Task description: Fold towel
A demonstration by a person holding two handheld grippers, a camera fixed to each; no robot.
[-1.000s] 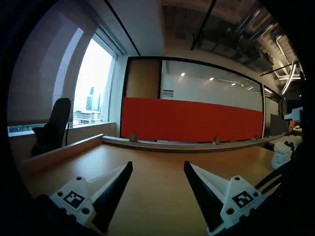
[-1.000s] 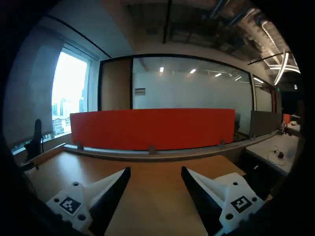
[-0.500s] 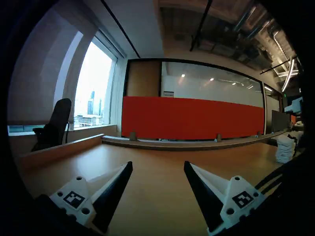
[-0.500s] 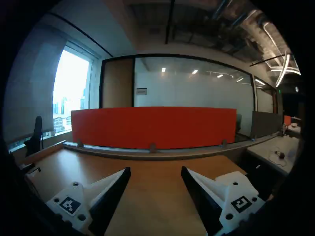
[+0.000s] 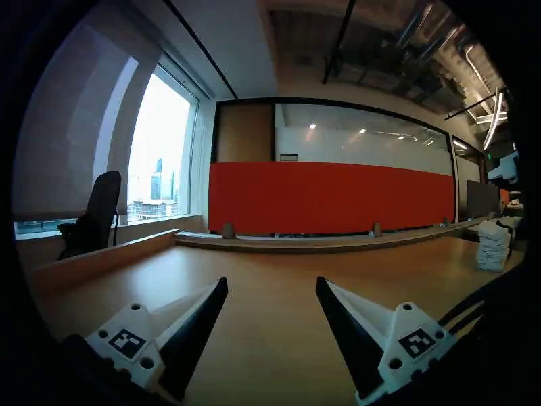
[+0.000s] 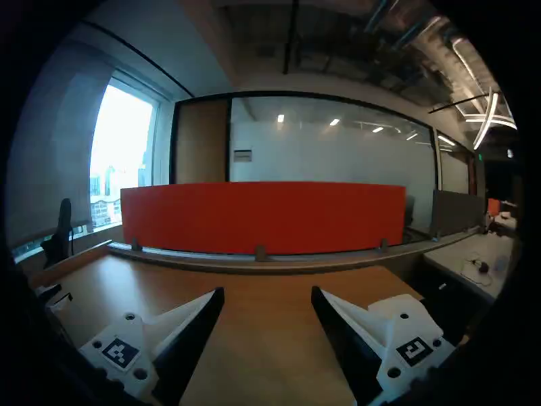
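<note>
Left tool point(image 5: 270, 279) and right tool point(image 6: 267, 289), fingers apart, empty, above wooden desk point(image 5: 379, 260); towel stack point(image 5: 492, 245) stands well apart.

This is an office. A long wooden bench point(image 5: 270, 271) has a red screen point(image 5: 324, 199) standing along its far edge, with a glass-walled room point(image 5: 365, 142) behind it. A black desk chair point(image 5: 95, 216) sits by a big window point(image 5: 159, 169) that looks out on tall city buildings, and bare pipes point(image 5: 419, 40) run across the ceiling.
</note>
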